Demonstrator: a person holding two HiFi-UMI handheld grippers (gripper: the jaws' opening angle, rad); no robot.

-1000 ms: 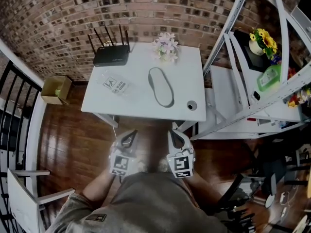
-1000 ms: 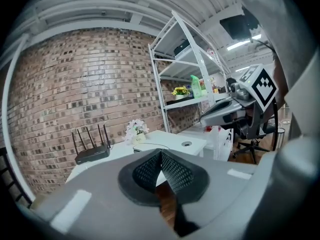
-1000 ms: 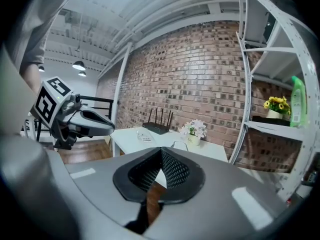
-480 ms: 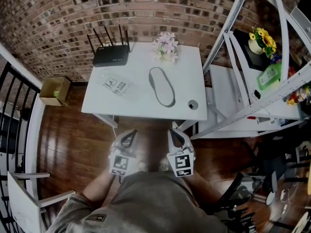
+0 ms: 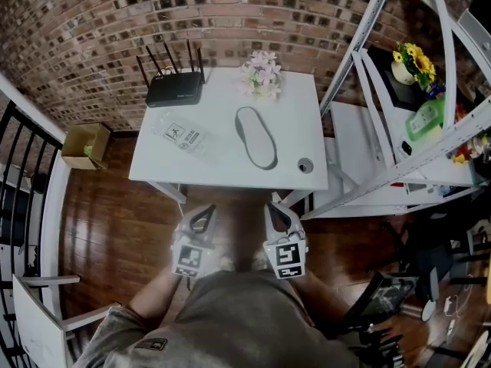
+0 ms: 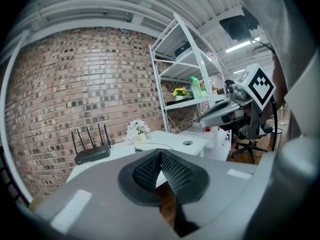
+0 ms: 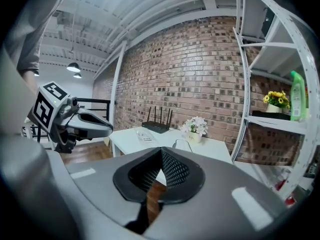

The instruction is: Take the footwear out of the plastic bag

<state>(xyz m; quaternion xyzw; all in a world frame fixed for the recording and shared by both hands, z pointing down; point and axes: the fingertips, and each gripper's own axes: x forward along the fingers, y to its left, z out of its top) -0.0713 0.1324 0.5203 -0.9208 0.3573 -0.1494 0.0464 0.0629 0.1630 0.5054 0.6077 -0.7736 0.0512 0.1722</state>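
A grey flat slipper (image 5: 255,136) lies bare on the middle of the white table (image 5: 295,106). To its left lies a flat clear plastic bag (image 5: 182,136) with a printed label. Both grippers hang in front of the table's near edge, over the wooden floor and close to the person's body. My left gripper (image 5: 203,215) is shut with nothing between its pads (image 6: 172,170). My right gripper (image 5: 278,213) is shut too, and its pads (image 7: 172,168) hold nothing. Each one shows in the other's gripper view: right gripper (image 6: 220,115), left gripper (image 7: 95,126).
A black router (image 5: 175,89) and a small pot of flowers (image 5: 261,75) stand at the table's back edge. A small round thing (image 5: 305,164) sits at its front right corner. A white metal shelf (image 5: 399,129) stands on the right, a cardboard box (image 5: 86,142) and black railing (image 5: 23,205) on the left.
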